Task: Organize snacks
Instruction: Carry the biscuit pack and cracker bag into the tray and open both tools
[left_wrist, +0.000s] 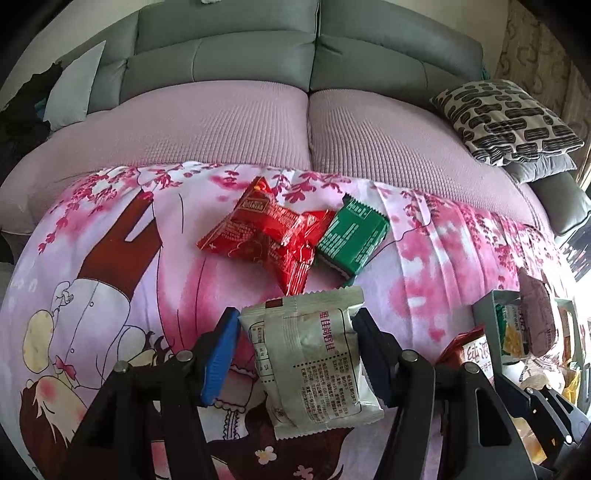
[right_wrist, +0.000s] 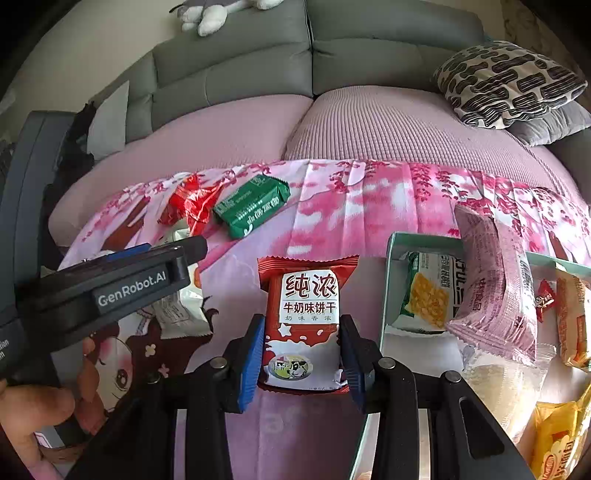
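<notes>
My left gripper (left_wrist: 295, 354) is shut on a white snack packet (left_wrist: 310, 362), its blue pads pressing both sides just above the cartoon-print cloth (left_wrist: 110, 295). In the right wrist view, my right gripper (right_wrist: 302, 354) grips a red-and-white milk biscuit packet (right_wrist: 306, 317) held upright between its pads, left of a teal box (right_wrist: 391, 280). A red packet (left_wrist: 266, 240) and a green packet (left_wrist: 351, 240) lie touching each other farther back on the cloth. The left gripper's body (right_wrist: 129, 291) and the white packet (right_wrist: 184, 310) show at the left of the right wrist view.
The teal box holds a corn-picture packet (right_wrist: 428, 295) and a purple packet (right_wrist: 495, 295) leaning on its wall. A yellow packet (right_wrist: 554, 443) lies at the lower right. A person's hand (right_wrist: 29, 413) grips the left tool. A patterned cushion (left_wrist: 509, 122) sits on the pink-covered sofa.
</notes>
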